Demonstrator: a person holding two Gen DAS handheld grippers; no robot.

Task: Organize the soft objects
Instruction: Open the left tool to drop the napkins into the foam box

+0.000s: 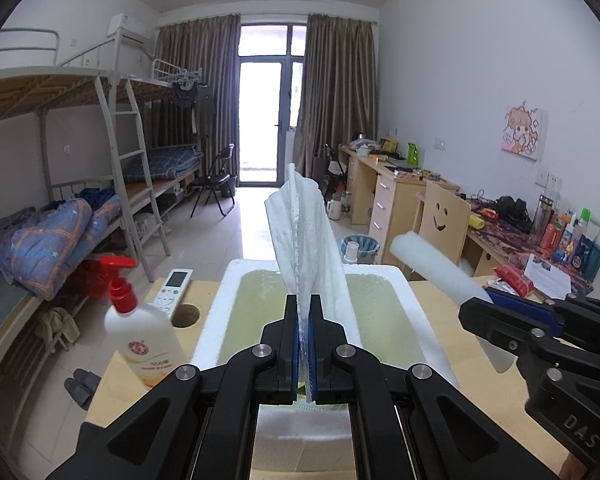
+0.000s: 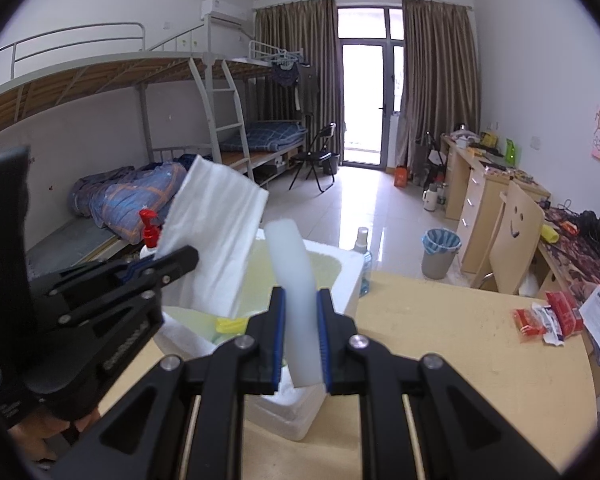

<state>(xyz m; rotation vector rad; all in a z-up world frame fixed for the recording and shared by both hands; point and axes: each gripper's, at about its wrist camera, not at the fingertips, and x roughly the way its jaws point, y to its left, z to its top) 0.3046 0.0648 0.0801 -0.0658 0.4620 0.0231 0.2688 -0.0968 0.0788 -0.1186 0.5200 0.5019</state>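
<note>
My left gripper (image 1: 305, 308) is shut on a folded white cloth (image 1: 306, 232) that stands up above the white foam box (image 1: 400, 280) with a yellow-green inside. In the right wrist view the same left gripper (image 2: 180, 262) holds the white cloth (image 2: 216, 240) over the foam box (image 2: 348, 272). My right gripper (image 2: 302, 304) is shut on a pale translucent foam strip (image 2: 294, 280), held upright at the box's near edge. The left wrist view shows the right gripper (image 1: 476, 312) at the right with the foam strip (image 1: 436, 264) sticking out toward the box.
A white bottle with a red pump (image 1: 140, 332) and a remote control (image 1: 172, 290) sit left of the box on the wooden table (image 2: 460, 340). A clear spray bottle (image 2: 362, 260) stands behind the box. Red snack packets (image 2: 548, 318) and a paper lie at the right.
</note>
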